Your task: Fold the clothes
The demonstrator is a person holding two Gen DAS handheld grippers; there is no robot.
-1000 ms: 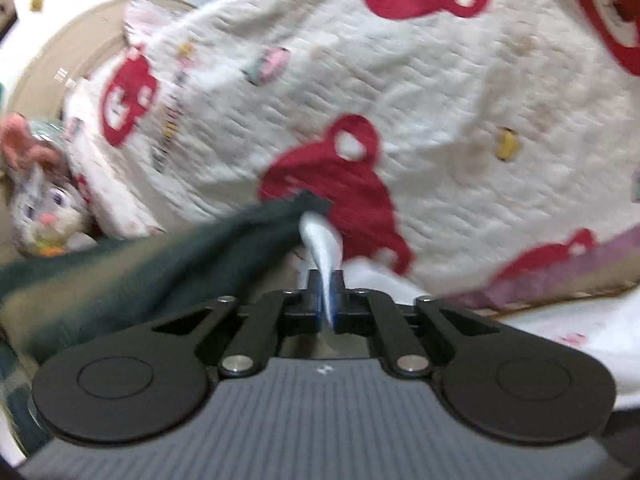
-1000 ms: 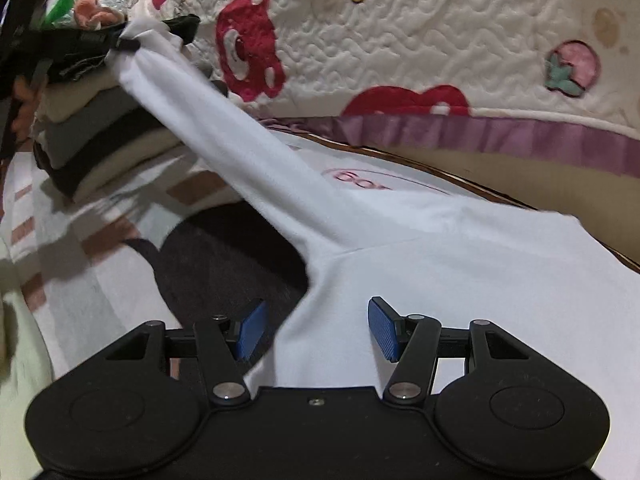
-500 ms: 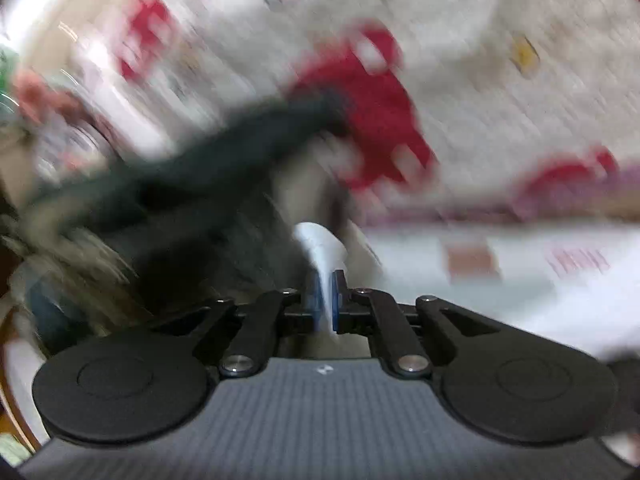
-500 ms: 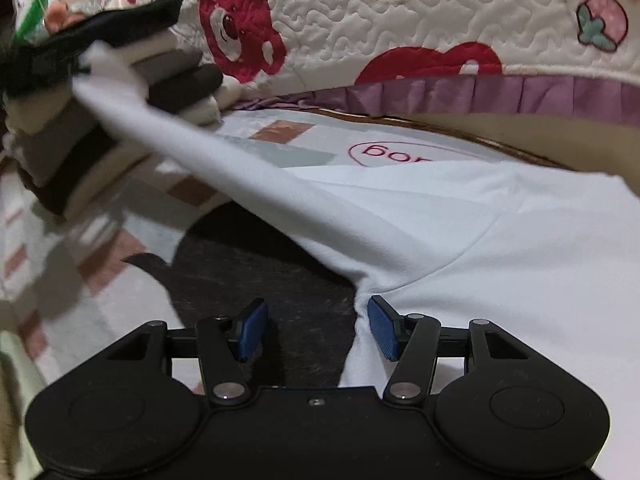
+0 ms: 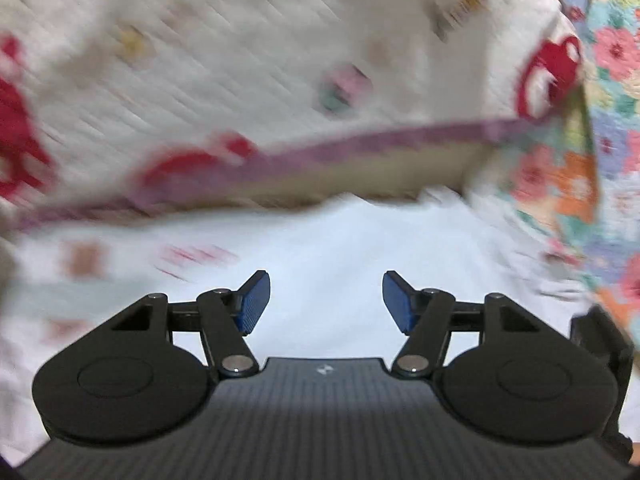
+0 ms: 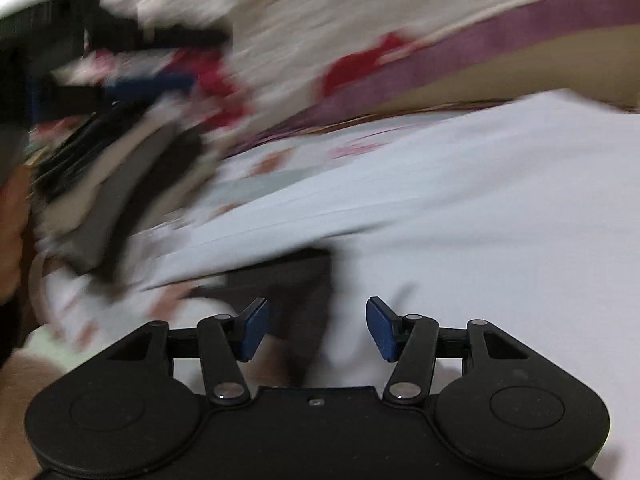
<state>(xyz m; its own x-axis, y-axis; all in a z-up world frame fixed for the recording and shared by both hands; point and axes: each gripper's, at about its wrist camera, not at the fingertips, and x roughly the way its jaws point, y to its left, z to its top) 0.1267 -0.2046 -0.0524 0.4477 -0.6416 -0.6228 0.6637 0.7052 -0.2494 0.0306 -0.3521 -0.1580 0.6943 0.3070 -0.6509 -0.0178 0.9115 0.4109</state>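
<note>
A white garment (image 5: 340, 248) lies spread on the bed, seen blurred in the left wrist view. My left gripper (image 5: 325, 300) hovers above it, open, with nothing between its blue pads. In the right wrist view the same white garment (image 6: 460, 200) fills the right side, its sleeve (image 6: 248, 240) stretching out to the left over a dark patch (image 6: 296, 292). My right gripper (image 6: 316, 328) is open over the sleeve's lower edge and holds nothing. The other gripper (image 6: 132, 84) shows blurred at the upper left.
A quilt with red bears and a purple trim (image 5: 280, 156) rises behind the garment. A floral cloth (image 5: 600, 140) hangs at the right. A stack of folded clothes (image 6: 120, 176) sits at the left in the right wrist view, beside a hand (image 6: 12, 240).
My left gripper has let go of the white sleeve, opened, and swung right toward the garment's body. The sleeve has dropped flat. The right gripper stayed open and tilted.
</note>
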